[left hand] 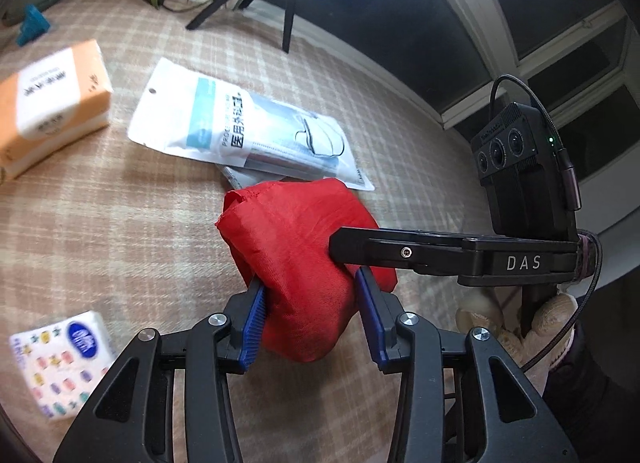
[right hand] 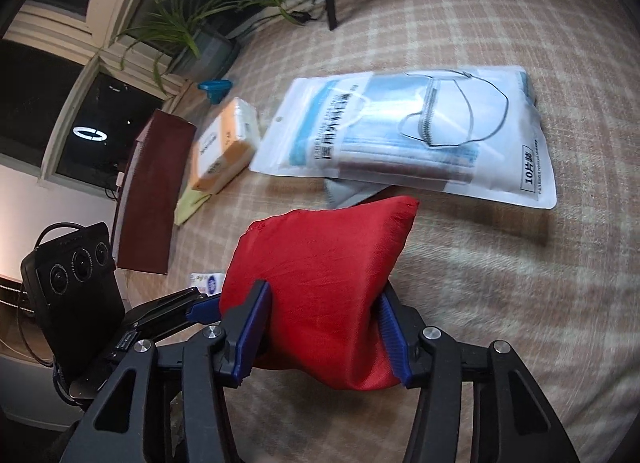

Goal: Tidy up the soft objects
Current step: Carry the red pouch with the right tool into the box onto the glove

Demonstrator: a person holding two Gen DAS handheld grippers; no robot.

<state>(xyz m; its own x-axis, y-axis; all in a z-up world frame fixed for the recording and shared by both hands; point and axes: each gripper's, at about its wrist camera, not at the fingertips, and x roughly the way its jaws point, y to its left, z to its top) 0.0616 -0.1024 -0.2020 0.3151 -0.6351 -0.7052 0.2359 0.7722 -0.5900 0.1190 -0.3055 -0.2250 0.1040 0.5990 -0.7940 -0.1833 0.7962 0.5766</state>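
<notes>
On the beige plaid-covered worktop [left hand: 120,231] there was one red fabric bundle [left hand: 296,263], one white plastic pack of face masks [left hand: 240,127] with one grey flat piece [right hand: 344,189] under its near edge, and two orange-and-white tissue packs [left hand: 52,99] stacked near the far left edge. One small white printed tissue packet [left hand: 60,359], one yellow-green cloth [right hand: 190,209], one dark red folded cloth [right hand: 150,191] and one blue plastic piece [left hand: 32,25] also lay there. Two potted plants [right hand: 192,23] stood at the far edge.
</notes>
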